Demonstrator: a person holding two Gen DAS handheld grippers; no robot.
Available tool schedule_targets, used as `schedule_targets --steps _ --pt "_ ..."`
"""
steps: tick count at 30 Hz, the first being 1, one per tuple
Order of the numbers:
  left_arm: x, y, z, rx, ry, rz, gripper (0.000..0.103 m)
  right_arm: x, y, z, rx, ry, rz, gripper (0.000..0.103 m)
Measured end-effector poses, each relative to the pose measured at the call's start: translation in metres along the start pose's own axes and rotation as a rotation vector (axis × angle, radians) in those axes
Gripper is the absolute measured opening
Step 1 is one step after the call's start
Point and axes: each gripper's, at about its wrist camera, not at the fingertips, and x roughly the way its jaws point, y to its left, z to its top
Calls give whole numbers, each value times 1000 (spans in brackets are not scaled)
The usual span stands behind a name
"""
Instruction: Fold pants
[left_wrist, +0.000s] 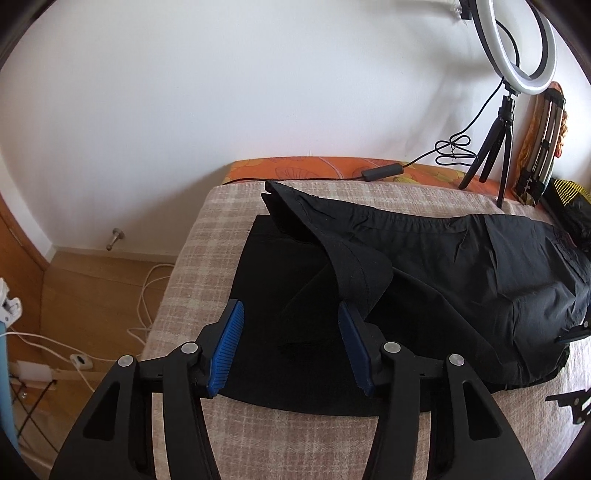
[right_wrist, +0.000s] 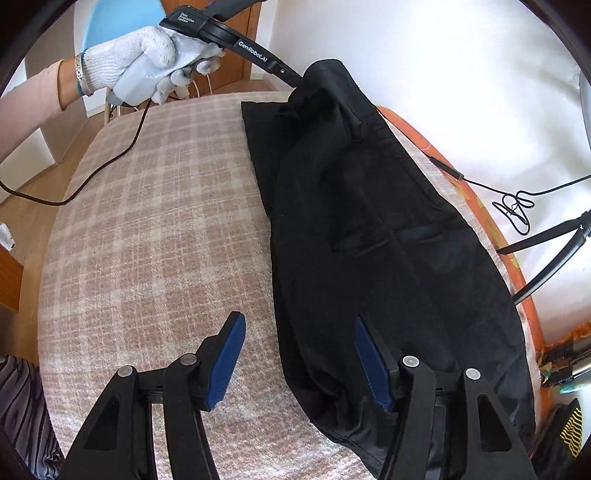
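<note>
Pants (right_wrist: 388, 229), black, lie along the far side of a plaid-covered bed (right_wrist: 147, 221), their long axis running from the wide bunched end under the right gripper (right_wrist: 299, 358) away to the leg hems at the far end; in the right wrist view that gripper hovers over the near edge of the wide end, jaws spread, one blue pad over bare plaid and the other over black cloth, neither pressing on anything. Farther along, the left gripper (left_wrist: 291, 343) is at the leg end; its own view shows the jaws partly spread with a rumpled fold of dark cloth between the pads (left_wrist: 227, 347), the right-hand pad touching or nearly touching the raised hem (left_wrist: 354, 273), though no firm pinch is visible. From the right wrist view, the gloved hand (right_wrist: 147, 59) holding it is seen with the tool's tip lost behind the lifted cloth; each hand is thus nearest its own end of the garment. No containers appear; beyond the pants stand a ring light (left_wrist: 517, 44) on a tripod and an orange patterned sheet (left_wrist: 314, 168) against the wall.
</note>
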Motion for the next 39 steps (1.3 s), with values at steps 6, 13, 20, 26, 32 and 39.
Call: schedule_targets --steps 6,13,20,26,32,39 --pt "-13 -1 -16 -6 -19 -98 71 14 -5 4 17 11 3 53" --pt "12 -21 -10 57 1 -46 71 22 -9 19 67 -3 13 53" --pt "29 -4 2 -35 47 -125 2 34 -3 43 63 1 1 25" --pt "-7 26 21 -90 23 -147 2 20 -26 46 133 -29 69 4" --pt "-10 59 23 -170 35 -101 2 11 -28 49 141 -48 117 4" --pt "1 36 -6 -70 26 -133 54 15 -18 52 106 -28 75 4"
